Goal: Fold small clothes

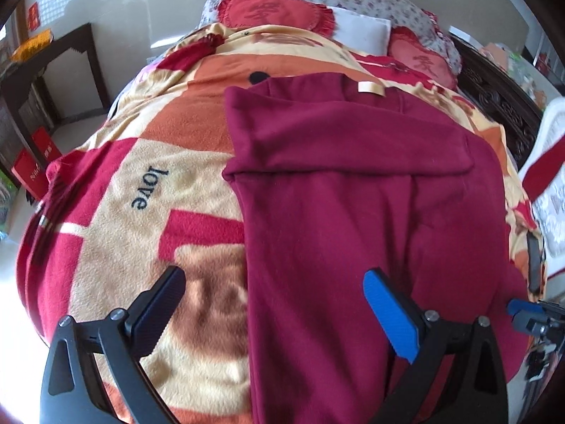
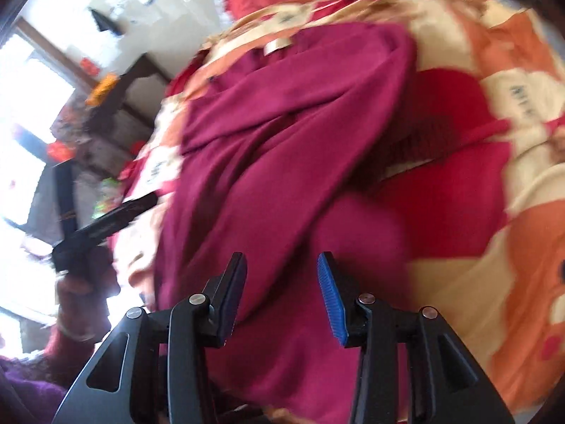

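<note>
The left wrist camera sits behind the left gripper (image 1: 273, 298) and looks forward and down along its two fingers, close above the bed (image 1: 116, 233), toward the pillows (image 1: 272, 9) at its head. The right wrist camera sits behind the right gripper (image 2: 280, 284), also looking down and close, but its picture is rolled and blurred. Both views share the maroon garment (image 1: 353, 183) (image 2: 268, 148), the patterned blanket (image 2: 494, 247) and the dark desk (image 1: 60, 56) by the wall
</note>
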Demonstrator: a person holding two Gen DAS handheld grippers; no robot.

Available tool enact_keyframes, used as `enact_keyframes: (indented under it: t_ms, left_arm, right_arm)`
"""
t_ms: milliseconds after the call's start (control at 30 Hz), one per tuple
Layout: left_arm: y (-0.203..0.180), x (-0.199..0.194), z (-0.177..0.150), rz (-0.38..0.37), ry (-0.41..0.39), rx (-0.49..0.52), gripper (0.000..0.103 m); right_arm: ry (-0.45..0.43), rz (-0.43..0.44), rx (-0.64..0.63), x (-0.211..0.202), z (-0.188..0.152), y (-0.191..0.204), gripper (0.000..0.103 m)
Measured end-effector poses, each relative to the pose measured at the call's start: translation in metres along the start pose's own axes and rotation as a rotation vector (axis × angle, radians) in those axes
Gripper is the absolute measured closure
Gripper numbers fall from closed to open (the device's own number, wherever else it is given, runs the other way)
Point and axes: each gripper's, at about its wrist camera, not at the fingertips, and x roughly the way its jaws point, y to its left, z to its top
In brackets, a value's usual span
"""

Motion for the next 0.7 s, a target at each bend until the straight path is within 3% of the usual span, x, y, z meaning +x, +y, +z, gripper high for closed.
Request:
enact_keyframes:
  t_ms: [100,267,333,367,567,700]
  left_arm:
    - [-0.002,-0.006,-0.007,0.004,-0.009,0.022,0.000]
    - [0.003,-0.009,-0.011,-0.019,-0.003,0.025,0.000]
    - [0.007,-0.011,-0.011,-0.019,-0.010,0.022,0.000]
    - [0.011,-0.012,-0.010,-0.020,-0.015,0.018,0.000]
    - [0.027,-0.018,-0.003,-0.020,-0.078,0.003,0.000]
    - [0.034,-0.017,0.001,-0.018,-0.095,0.007,0.000]
  right_arm:
    - [0.045,0.009,-0.006,0.017,-0.010,0.010,0.080]
    - [0.100,0.035,0.134,0.063,-0.021,-0.005,0.081]
    - [0.053,0.047,0.138,0.063,-0.016,-0.002,0.094]
    - [0.024,0.065,0.125,0.059,-0.009,0.003,0.103]
    - [-0.079,0.041,-0.045,0.047,0.058,0.051,0.103]
    - [-0.089,0.058,-0.091,0.076,0.111,0.078,0.103]
